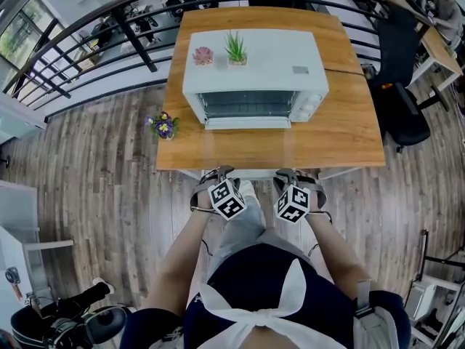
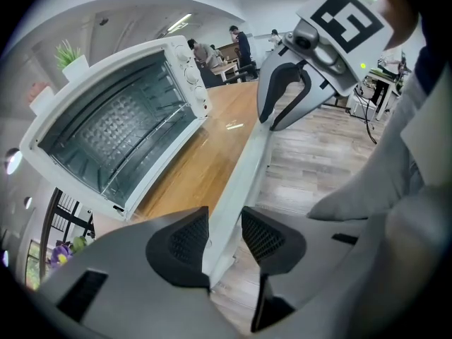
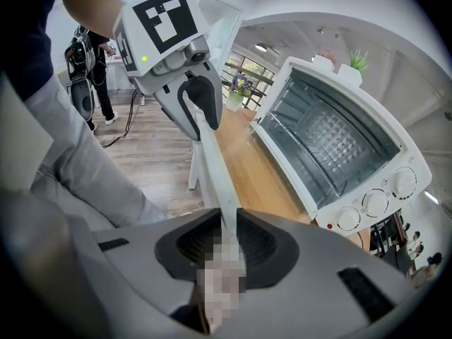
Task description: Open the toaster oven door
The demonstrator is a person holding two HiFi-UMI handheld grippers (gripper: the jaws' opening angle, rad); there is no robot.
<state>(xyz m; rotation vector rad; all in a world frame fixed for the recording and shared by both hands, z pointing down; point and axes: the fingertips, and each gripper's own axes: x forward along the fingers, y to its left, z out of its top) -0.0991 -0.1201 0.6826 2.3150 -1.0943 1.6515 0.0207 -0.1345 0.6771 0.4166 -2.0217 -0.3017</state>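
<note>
Along the near edge of the wooden desk point(image 1: 349, 137), holds both tools down at the white rail point(image 2: 244, 168) just under the desktop. Straddles that rail with the left tool point(image 2: 226, 221), jaws about half apart: one pad against the rail, a sliver of floor showing beside the other, so no firm grip. Clamps the same rail with the right tool point(image 3: 226, 217), jaws nearly together, both ribbed pads pressed on its thin edge. Sets the two tools side by side, near each other but apart, each topped by its marker cube.

Shows the white toaster oven point(image 1: 254, 78) well beyond both tools, toward the far side of the desk, front turned toward the person, wire rack visible inside, three knobs down its right side. Cannot tell whether its door is down or shut. Carries on its roof a small green plant point(image 1: 235, 49) and a pink plant point(image 1: 203, 55). Places purple flowers point(image 1: 163, 126) at the desk's left edge.
</note>
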